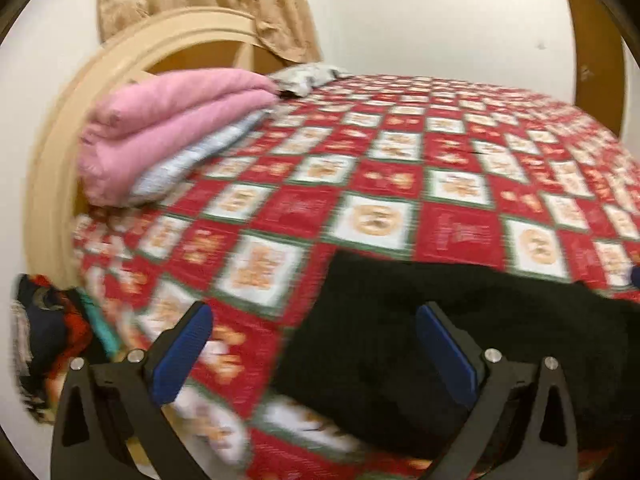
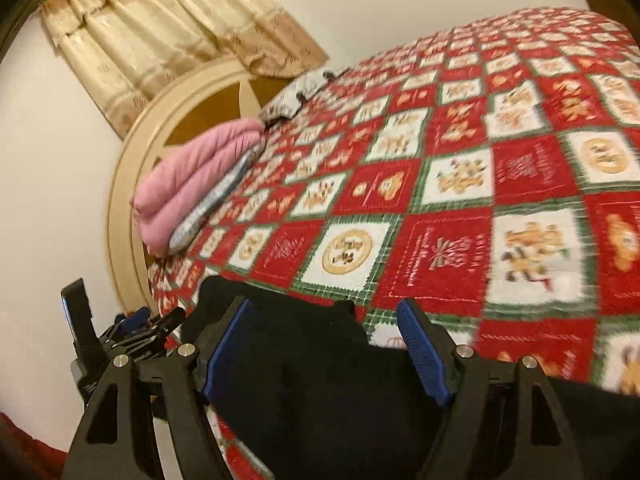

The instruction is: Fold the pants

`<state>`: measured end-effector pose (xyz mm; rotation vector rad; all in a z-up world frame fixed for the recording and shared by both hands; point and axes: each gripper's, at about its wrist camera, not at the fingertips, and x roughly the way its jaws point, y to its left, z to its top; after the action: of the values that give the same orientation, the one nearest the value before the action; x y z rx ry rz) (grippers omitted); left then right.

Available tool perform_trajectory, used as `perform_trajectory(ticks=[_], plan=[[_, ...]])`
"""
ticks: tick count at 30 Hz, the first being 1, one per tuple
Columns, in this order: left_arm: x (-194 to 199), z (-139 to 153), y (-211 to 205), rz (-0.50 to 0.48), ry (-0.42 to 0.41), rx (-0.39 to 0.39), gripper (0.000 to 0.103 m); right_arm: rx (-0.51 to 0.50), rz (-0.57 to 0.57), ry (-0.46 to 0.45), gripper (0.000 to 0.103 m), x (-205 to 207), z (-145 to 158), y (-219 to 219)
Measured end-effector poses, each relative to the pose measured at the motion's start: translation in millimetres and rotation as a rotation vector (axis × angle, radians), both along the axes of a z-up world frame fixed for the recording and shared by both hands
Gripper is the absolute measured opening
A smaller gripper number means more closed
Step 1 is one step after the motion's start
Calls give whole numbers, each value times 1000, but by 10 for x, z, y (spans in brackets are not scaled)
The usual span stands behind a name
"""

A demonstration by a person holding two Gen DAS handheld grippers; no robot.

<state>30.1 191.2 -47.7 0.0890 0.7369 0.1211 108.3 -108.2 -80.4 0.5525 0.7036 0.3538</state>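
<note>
Black pants lie flat on the near part of a bed with a red, white and green patchwork quilt. My left gripper is open above the quilt, its right blue pad over the left edge of the pants, nothing between its fingers. In the right wrist view the pants fill the bottom of the frame. My right gripper is open just above them, holding nothing. The left gripper shows at the lower left of that view, beside the pants' left end.
A folded pink blanket on a pale blue one lies at the head of the bed by the cream headboard. A patterned pillow sits behind it. Colourful clothes hang off the bed's left side. Beige curtains hang on the wall.
</note>
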Motion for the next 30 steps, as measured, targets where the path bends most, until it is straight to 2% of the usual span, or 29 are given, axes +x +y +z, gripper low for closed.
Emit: perform_trajectory(ticks=[2,4,7,11,13,15,18,20,23,24,26,28,30], plan=[[75,-144,-69,-41,61,-8,103,10,47,44,77,113,-91,111],[112,-312,-76,-30,101,43,103,-11,98,68,77,115,-140,243],[108,-527,54,-5,166,99,103,-83,167,53,77,9,-70,385],[21,-565,373,7,188,-28,103,-99,246,83,77,2,-65,410],[19,-529,401,33,200,-61,103,-83,281,112,77,80,-108,398],[-23,-435,329,43,177,-82,103,-42,326,132,77,202,-147,380],[-24,-311,126,-26,123,-113,103,40,325,132,77,333,-161,322],[31,-378,-18,-49,141,-86,103,107,314,148,77,392,-210,292],[77,-562,-103,-49,193,-28,103,131,355,168,77,337,-256,338],[42,-565,-77,-51,167,-44,103,132,374,160,77,309,-247,349],[39,-570,-31,-58,175,-68,103,155,371,159,77,337,-248,331],[57,-582,10,-58,184,-99,103,253,333,178,77,463,-315,263],[49,-585,3,-63,183,-91,103,340,297,203,77,582,-409,187]])
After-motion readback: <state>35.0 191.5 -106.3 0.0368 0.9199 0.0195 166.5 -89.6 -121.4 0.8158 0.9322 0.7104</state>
